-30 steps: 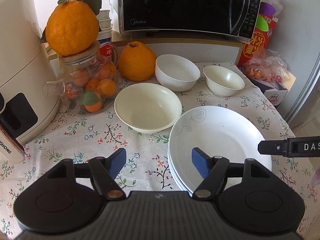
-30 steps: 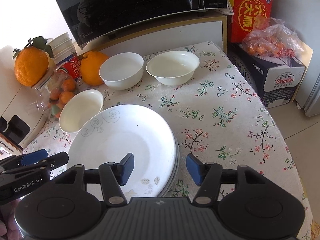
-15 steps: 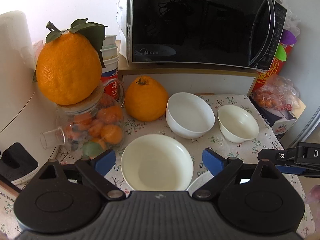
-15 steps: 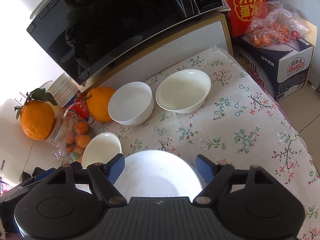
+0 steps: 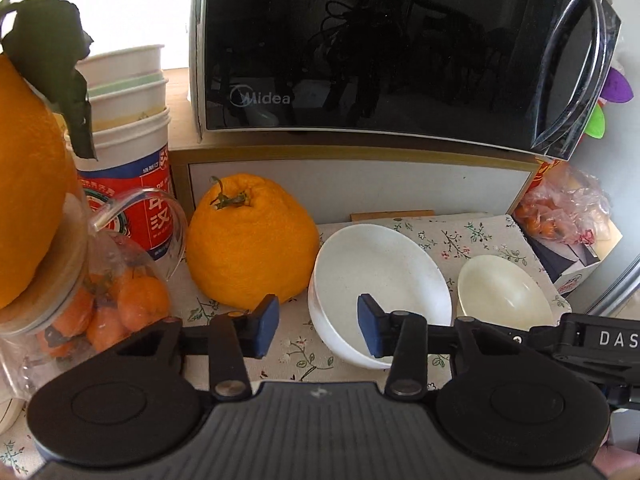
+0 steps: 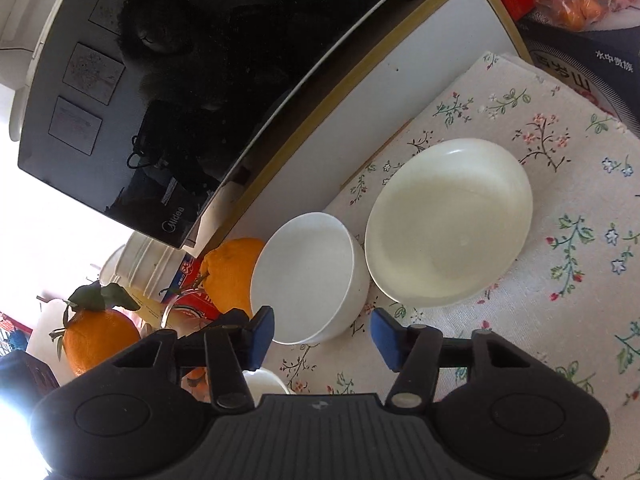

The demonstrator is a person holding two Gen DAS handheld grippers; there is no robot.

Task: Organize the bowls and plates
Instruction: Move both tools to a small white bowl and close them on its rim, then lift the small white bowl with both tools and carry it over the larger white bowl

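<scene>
A white bowl [image 5: 380,276] stands on the floral tablecloth below the microwave, with a cream bowl [image 5: 506,292] to its right. My left gripper [image 5: 318,330] is open and empty; its right finger hangs over the white bowl's near rim, its left finger outside it. In the right wrist view the white bowl [image 6: 308,276] and cream bowl [image 6: 448,228] sit side by side. My right gripper [image 6: 322,334] is open and empty, just in front of the white bowl. A third bowl's rim [image 6: 266,384] shows under it. The plates are out of view.
A black microwave [image 5: 392,48] sits on a shelf behind the bowls. A large orange [image 5: 248,240] stands left of the white bowl, beside a glass jar of small oranges [image 5: 100,304] and stacked tubs [image 5: 128,136]. A bag of fruit [image 5: 560,212] lies at right.
Both grippers have moved forward over the plates and the near bowl toward the two far bowls. The plates have dropped out of view. Both stay open.
</scene>
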